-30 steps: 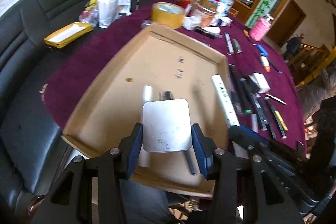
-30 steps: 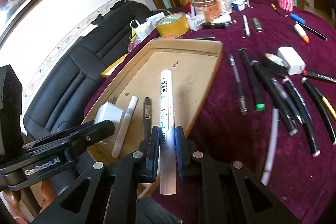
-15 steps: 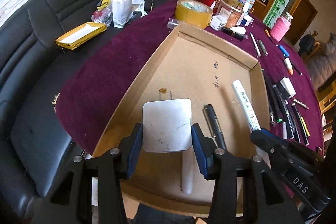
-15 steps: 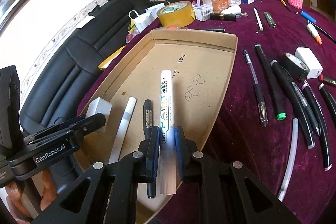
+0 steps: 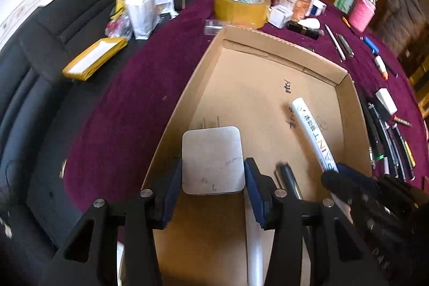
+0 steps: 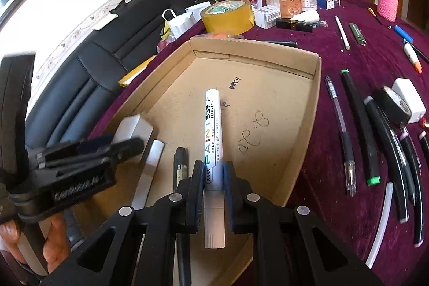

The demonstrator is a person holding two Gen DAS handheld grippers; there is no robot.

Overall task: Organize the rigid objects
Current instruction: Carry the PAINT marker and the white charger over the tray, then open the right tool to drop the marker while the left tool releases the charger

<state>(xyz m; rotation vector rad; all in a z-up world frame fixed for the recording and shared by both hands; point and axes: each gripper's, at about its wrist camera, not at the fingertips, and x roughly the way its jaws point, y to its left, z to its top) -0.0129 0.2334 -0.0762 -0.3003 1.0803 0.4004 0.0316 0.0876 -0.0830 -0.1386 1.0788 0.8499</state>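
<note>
Purple tablecloth, cardboard tray (image 5: 346,103): placement step.
Left view: left gripper (image 5: 213,184) pinches white charger (image 5: 213,160) over tray's left side. Right view: right gripper (image 6: 213,192) pinches paint marker (image 6: 213,130) above tray floor; next, probably lower and release.

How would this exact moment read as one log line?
left gripper: holds white charger | right gripper: holds white paint marker | both over cardboard tray

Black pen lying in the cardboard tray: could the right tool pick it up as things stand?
Probably not: the right tool is shut on the white paint marker, so its jaws are occupied. The black pen lies uncovered just beside it in the cardboard tray.
</note>
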